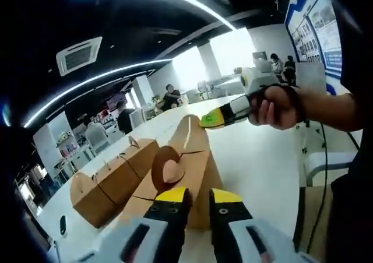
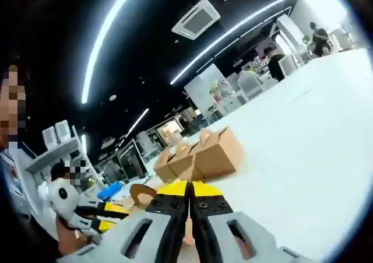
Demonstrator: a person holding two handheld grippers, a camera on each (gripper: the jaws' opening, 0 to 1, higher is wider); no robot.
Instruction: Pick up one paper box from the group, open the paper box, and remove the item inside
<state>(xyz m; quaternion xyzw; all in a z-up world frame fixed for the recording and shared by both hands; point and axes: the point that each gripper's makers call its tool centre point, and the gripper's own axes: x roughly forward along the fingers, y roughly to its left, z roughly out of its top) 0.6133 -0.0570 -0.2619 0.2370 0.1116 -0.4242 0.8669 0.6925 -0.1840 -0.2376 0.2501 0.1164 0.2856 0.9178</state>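
Paper box (image 1: 185, 175) pinched in left gripper (image 1: 198, 197) jaws | right gripper (image 2: 187, 188) jaws pressed together, box group (image 2: 201, 153) beyond

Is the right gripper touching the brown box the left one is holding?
Apart. In the left gripper view, the right gripper hangs just past the top of the held paper box, with a strip of white table showing between its yellow tip and the box.
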